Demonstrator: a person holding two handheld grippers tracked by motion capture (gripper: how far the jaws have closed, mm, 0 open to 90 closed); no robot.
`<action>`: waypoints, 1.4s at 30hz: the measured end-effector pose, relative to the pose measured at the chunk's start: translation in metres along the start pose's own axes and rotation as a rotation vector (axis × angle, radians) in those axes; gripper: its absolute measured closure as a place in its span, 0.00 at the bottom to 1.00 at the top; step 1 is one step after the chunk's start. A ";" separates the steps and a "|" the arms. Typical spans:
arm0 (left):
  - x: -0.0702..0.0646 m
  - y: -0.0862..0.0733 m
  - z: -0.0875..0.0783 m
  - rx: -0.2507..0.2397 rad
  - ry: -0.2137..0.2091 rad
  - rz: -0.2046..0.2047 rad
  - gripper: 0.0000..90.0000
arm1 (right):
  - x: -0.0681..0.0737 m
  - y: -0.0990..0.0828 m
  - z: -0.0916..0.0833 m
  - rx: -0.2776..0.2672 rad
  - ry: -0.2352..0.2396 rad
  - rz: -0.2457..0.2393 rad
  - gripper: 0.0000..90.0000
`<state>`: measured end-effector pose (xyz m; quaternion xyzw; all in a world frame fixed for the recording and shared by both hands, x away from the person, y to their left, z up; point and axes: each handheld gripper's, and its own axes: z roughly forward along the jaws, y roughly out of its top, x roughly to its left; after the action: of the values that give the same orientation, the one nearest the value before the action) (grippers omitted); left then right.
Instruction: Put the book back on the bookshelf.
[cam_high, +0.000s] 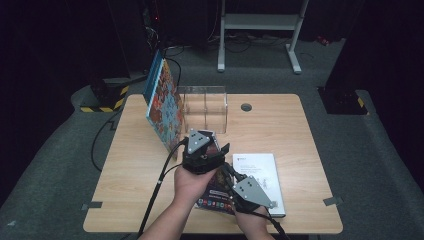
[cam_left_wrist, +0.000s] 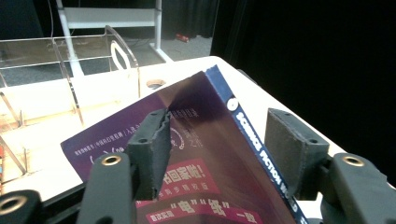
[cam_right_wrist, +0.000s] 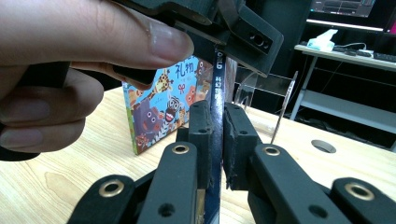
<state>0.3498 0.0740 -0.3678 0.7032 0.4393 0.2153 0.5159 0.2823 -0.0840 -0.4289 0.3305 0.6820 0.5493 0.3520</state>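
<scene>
Your right gripper (cam_right_wrist: 215, 135) is clamped on the purple book (cam_left_wrist: 210, 154), holding it raised on edge above the table (cam_high: 300, 135) so your left gripper (cam_left_wrist: 219, 149) can straddle the spine; its pads seem just short of the covers. The clear rack (cam_high: 205, 107) waits at twelve o'clock, beside the picture book (cam_high: 165, 105).

The purple book's (cam_left_wrist: 205, 154) spine reads "SCIENCE FICTION WORLD"; the picture book's (cam_right_wrist: 161, 100) cover bears "礼物".
</scene>
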 end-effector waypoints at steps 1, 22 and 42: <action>0.000 0.000 0.000 0.000 0.000 0.000 0.49 | 0.000 0.000 0.000 0.000 0.000 0.000 0.93; -0.014 0.000 -0.002 -0.044 0.025 0.045 0.72 | 0.000 -0.005 0.002 -0.022 -0.020 -0.017 0.88; -0.026 -0.002 -0.001 -0.111 -0.041 0.055 0.92 | -0.003 -0.009 0.002 -0.029 0.008 0.021 0.81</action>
<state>0.3341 0.0529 -0.3654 0.6898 0.3964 0.2389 0.5568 0.2850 -0.0873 -0.4379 0.3304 0.6719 0.5642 0.3480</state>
